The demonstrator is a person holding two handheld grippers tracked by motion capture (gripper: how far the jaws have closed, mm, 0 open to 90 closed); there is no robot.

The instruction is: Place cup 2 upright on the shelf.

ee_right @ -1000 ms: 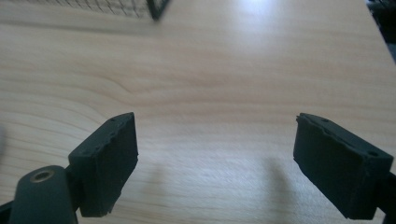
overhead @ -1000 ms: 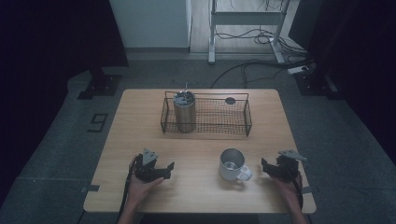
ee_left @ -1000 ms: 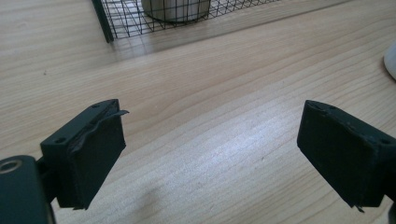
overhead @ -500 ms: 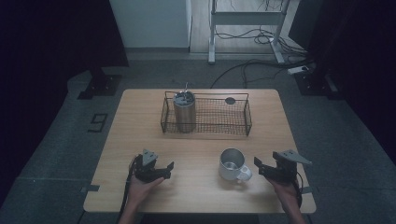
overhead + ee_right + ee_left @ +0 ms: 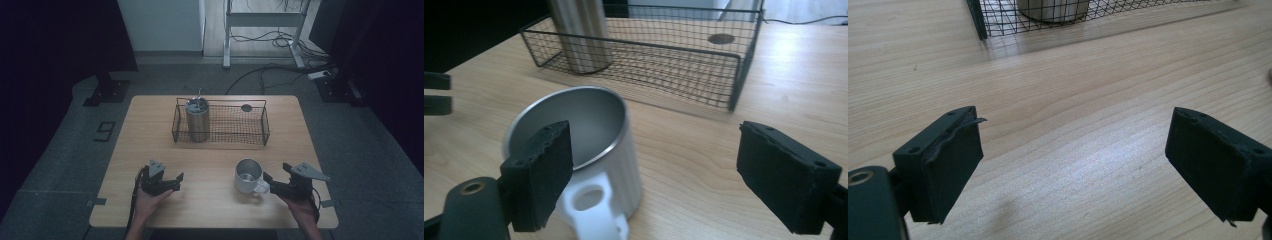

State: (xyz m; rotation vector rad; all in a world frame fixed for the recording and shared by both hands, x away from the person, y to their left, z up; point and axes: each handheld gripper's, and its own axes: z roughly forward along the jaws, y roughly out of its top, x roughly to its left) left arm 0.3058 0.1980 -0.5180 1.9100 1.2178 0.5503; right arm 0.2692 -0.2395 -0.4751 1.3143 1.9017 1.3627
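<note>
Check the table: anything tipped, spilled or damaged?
Nothing stands out. The mug stands upright and looks empty, the steel tumbler stands upright in the wire basket, and the tabletop looks dry. Right gripper is open beside the mug's handle.

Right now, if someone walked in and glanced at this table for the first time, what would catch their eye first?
Probably the white mug standing upright near the front of the wooden table, with the right gripper close at its handle, jaws wide open. Next, the black wire basket farther back, holding a tall metal cylinder upright in its left end. The left gripper sits open over bare wood at the front left.
</note>
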